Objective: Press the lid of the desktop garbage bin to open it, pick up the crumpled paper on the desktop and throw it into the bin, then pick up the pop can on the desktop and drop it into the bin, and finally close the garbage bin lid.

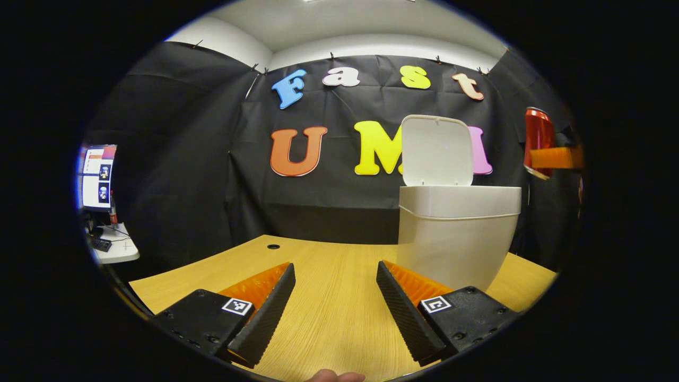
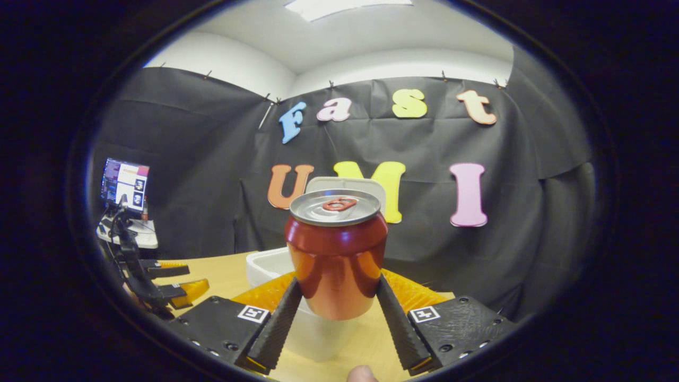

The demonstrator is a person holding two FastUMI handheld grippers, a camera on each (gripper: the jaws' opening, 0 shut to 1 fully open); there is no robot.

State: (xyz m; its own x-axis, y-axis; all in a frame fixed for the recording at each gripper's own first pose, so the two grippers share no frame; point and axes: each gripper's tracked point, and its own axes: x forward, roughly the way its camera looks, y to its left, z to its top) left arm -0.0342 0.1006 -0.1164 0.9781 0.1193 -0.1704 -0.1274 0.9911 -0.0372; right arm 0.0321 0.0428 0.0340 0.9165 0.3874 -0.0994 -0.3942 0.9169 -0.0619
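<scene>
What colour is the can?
Red body, silver top, red tab; the can shows best in the right gripper view.

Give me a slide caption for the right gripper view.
Right gripper holds the upright pop can before the open-lidded garbage bin.

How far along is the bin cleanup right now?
Done: the bin stands with its lid up, and no crumpled paper lies on the visible desktop. In hand: the right gripper holds the pop can upright near the bin. Left: drop it in, close the lid.
</scene>
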